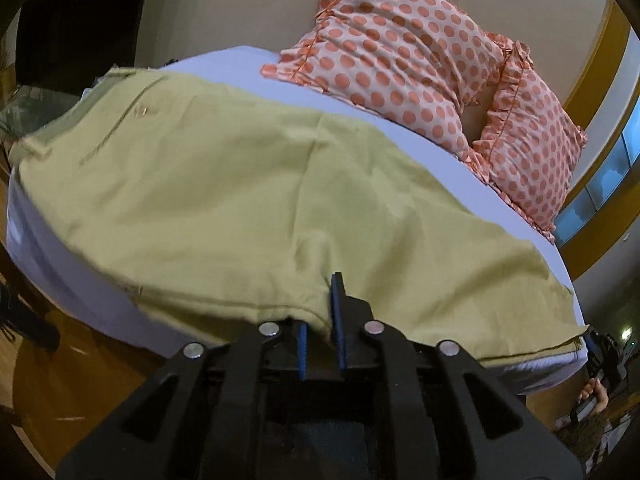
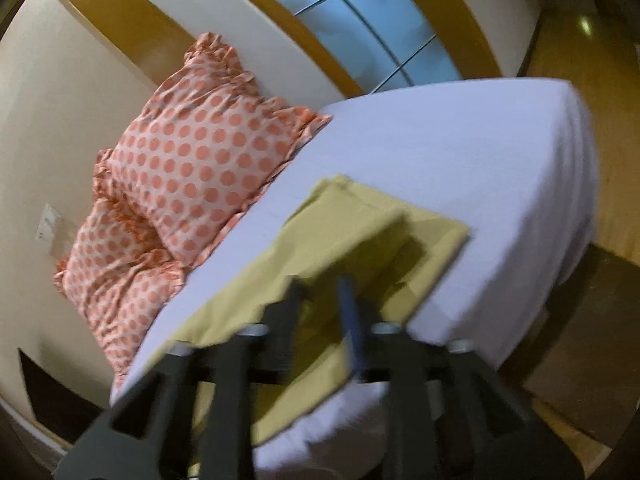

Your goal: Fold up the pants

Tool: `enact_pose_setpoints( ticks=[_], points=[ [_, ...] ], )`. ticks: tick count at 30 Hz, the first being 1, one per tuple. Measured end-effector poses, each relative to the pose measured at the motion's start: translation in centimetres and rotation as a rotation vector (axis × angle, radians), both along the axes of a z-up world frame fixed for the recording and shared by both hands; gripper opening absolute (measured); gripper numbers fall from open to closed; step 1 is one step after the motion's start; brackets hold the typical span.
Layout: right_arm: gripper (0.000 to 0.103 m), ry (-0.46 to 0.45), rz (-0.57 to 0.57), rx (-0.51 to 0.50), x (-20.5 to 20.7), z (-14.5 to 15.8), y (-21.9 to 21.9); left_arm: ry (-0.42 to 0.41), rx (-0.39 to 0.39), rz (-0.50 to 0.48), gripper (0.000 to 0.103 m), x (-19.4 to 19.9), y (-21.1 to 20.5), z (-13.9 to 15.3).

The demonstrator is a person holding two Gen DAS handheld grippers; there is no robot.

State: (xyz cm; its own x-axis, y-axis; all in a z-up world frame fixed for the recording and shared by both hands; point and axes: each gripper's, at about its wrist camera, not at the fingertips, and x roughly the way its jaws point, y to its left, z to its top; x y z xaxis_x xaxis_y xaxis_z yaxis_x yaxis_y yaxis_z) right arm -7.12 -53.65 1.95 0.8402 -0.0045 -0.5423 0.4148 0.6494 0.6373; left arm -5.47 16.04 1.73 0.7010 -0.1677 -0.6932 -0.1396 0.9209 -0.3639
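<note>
Left gripper (image 1: 320, 312): jaws drawn close together, clamped on a fold of the pants (image 1: 248, 196) at the near edge of the cloth. The fabric bunches up between the blue pads (image 1: 335, 322) and hides most of the left finger.

Right gripper (image 2: 322, 300): jaws pinched on a lifted layer of the pants (image 2: 344, 236) near the hem end. The cloth runs between the two fingers and rises off the bed ahead of them. This view is blurred, so the exact line of contact is not clear.

Pants: yellow-green, lying lengthwise along the near side of the bed (image 1: 460, 152), on the white sheet. In the left wrist view the waistband and a pocket seam sit at the far left, and the leg hems reach the right end near the mattress edge. In the right wrist view the hem end shows two layers, the upper one raised and the lower one flat on the sheet.

Beyond the pants, bare white sheet. Further back, two polka-dot pillows (image 1: 404, 52) with orange ruffled edges rest against the cream wall (image 1: 224, 4). At the far right, a window (image 2: 360, 20) with a wooden frame.

Wooden floor (image 2: 616, 160) shows around the bed.
</note>
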Motion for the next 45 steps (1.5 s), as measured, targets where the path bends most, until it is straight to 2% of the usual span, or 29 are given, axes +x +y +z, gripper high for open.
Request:
enact_pose_setpoints(
  ticks=[1,4,5,8,10,13,16,17,18,20,23,25,27,29,32,34,36,37,38,39,40,41,43,45],
  points=[
    [0.061,-0.011,-0.019,-0.015,-0.5,0.1,-0.2,-0.006,0.009,0.005,0.021,-0.6,0.0,-0.2],
    [0.061,-0.006,-0.077,-0.088,-1.5,-0.1,-0.6,-0.045,0.022,0.02,0.035,-2.3,0.1,-0.2],
    [0.061,0.004,-0.082,-0.1,-1.5,-0.4,-0.8,-0.056,0.026,0.032,0.041,-3.0,0.4,-0.1],
    [0.061,0.041,-0.099,-0.121,-1.0,-1.4,-1.1,-0.081,0.012,0.065,0.05,-4.4,1.4,0.1],
    [0.061,0.034,-0.107,-0.159,-1.0,-1.7,-0.8,-0.093,0.021,0.111,0.051,-5.2,2.0,0.3],
    [0.06,0.011,-0.057,-0.208,-0.7,-1.9,0.4,-0.124,0.032,0.201,0.051,-6.3,3.8,0.8],
    [0.039,-0.012,0.008,-0.221,-0.2,-2.2,1.8,-0.13,0.013,0.261,0.053,-6.8,5.3,0.9],
    [0.023,-0.023,0.016,-0.217,-0.2,-2.3,1.9,-0.129,0.008,0.269,0.053,-6.9,5.8,0.8],
    [0.013,-0.033,0.031,-0.197,-0.1,-2.6,1.9,-0.127,-0.004,0.278,0.053,-6.9,6.3,0.6],
    [0.006,-0.069,0.045,-0.169,0.1,-3.0,1.7,-0.126,-0.025,0.279,0.054,-6.9,6.8,0.3],
    [0.005,-0.136,0.082,-0.211,1.1,-0.9,3.1,-0.132,-0.046,0.28,0.054,-7.1,7.4,-0.1],
    [0.005,-0.23,0.174,-0.207,2.5,2.0,5.8,-0.152,-0.066,0.282,0.057,-7.4,7.8,-0.2],
    [0.005,-0.324,0.319,-0.2,4.1,4.9,10.2,-0.171,-0.082,0.283,0.06,-7.8,8.0,-0.3],
    [0.005,-0.395,0.526,-0.196,5.7,7.1,16.8,-0.186,-0.092,0.278,0.067,-8.2,8.1,-0.4],
    [0.005,-0.416,0.797,-0.188,6.7,7.6,25.8,-0.194,-0.102,0.26,0.072,-8.5,8.0,-0.6],
    [0.006,-0.354,1.01,-0.203,7.1,6.2,32.7,-0.203,-0.107,0.248,0.077,-8.5,8.0,-0.7],
    [0.008,-0.235,1.162,-0.277,7.0,4.3,38.0,-0.207,-0.135,0.228,0.079,-8.4,8.2,-0.9],
    [0.017,-0.188,1.197,-0.297,6.8,3.6,39.3,-0.206,-0.157,0.216,0.08,-8.3,8.5,-1.1],
    [0.034,-0.156,1.208,-0.305,6.7,3.1,40.0,-0.205,-0.195,0.201,0.08,-8.0,8.9,-1.4],
    [0.047,-0.141,1.201,-0.303,6.3,3.0,40.0,-0.204,-0.217,0.197,0.08,-7.8,9.2,-1.6],
    [0.073,-0.153,1.172,-0.292,6.0,3.3,39.3,-0.206,-0.246,0.196,0.08,-7.6,9.6,-1.8],
    [0.087,-0.17,1.15,-0.283,5.8,3.6,38.8,-0.21,-0.278,0.194,0.081,-7.4,10.0,-2.1],
    [0.088,-0.234,1.091,-0.249,5.0,4.8,36.5,-0.207,-0.337,0.185,0.082,-6.6,10.5,-2.6],
    [0.089,-0.248,1.057,-0.223,4.7,5.6,35.0,-0.196,-0.378,0.172,0.082,-5.7,10.6,-2.9]
  ],
)
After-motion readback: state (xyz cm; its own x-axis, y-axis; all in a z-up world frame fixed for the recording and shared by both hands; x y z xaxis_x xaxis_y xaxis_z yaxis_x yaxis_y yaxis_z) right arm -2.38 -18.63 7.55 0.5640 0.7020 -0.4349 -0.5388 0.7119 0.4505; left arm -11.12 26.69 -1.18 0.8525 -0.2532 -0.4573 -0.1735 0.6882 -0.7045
